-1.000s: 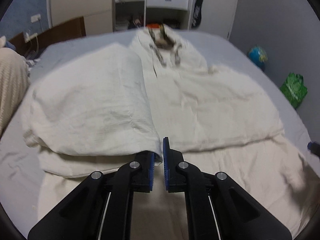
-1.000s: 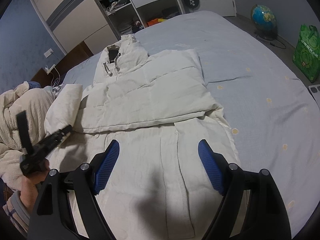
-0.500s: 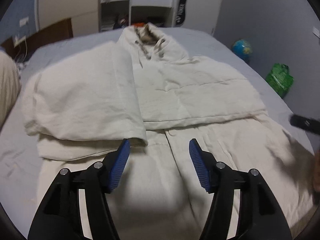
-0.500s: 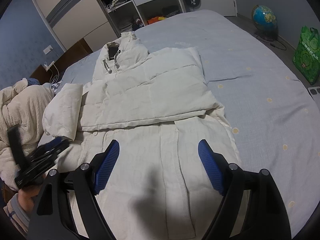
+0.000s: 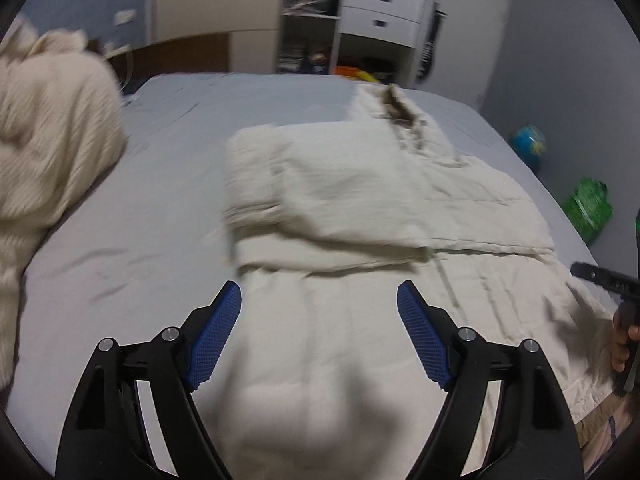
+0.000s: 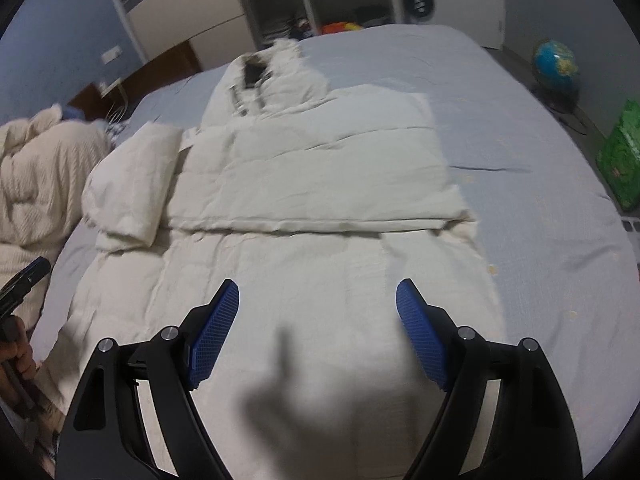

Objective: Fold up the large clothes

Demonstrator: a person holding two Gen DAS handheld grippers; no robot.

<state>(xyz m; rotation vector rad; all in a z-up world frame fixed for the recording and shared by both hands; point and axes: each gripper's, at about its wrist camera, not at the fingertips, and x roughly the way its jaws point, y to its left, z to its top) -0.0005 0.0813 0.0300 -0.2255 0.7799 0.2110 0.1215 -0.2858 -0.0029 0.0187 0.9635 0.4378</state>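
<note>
Left tongs (image 5: 319, 334) have sprung wide, letting go of the sleeve now folded across the coat (image 6: 320, 184). Right tongs (image 6: 318, 334) gape empty too. Coat lies on the bed (image 6: 540, 208), collar at twelve o'clock; hem fold looks next.

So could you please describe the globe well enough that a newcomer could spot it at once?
Start at the big grey-blue bed with the cream padded coat spread over it. On the floor beyond its right edge stands a small blue and green globe, round on a dark base, unlike the flat green bag nearer the camera.
</note>
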